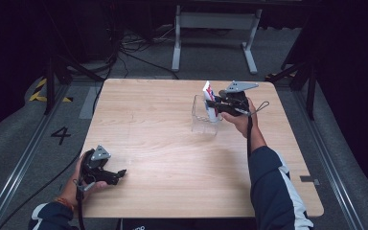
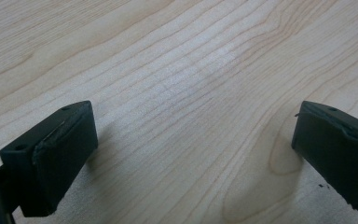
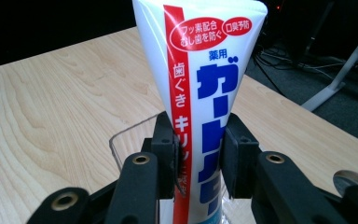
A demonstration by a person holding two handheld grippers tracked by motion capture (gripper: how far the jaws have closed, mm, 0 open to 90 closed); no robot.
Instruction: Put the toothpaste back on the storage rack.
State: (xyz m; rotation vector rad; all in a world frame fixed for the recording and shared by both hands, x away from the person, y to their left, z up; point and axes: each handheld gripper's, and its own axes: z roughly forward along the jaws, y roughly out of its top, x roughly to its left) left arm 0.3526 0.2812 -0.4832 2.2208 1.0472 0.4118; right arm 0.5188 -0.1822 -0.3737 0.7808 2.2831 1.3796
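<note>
A white toothpaste tube (image 3: 205,79) with a red stripe and blue lettering stands upright, its lower end inside a clear plastic box (image 1: 205,116) on the right half of the table. My right gripper (image 3: 199,154) is shut on the tube about halfway up; in the high view the right gripper (image 1: 214,105) reaches over the box's right rim, and the tube (image 1: 208,90) sticks up above it. My left gripper (image 1: 120,173) rests near the table's front left corner, pointing right. In its own view the left gripper (image 2: 193,144) is open over bare wood.
The light wooden table (image 1: 163,143) has bare surface between the two hands. Beyond the far edge are a white frame's legs (image 1: 177,43), floor cables and dark stands at both sides.
</note>
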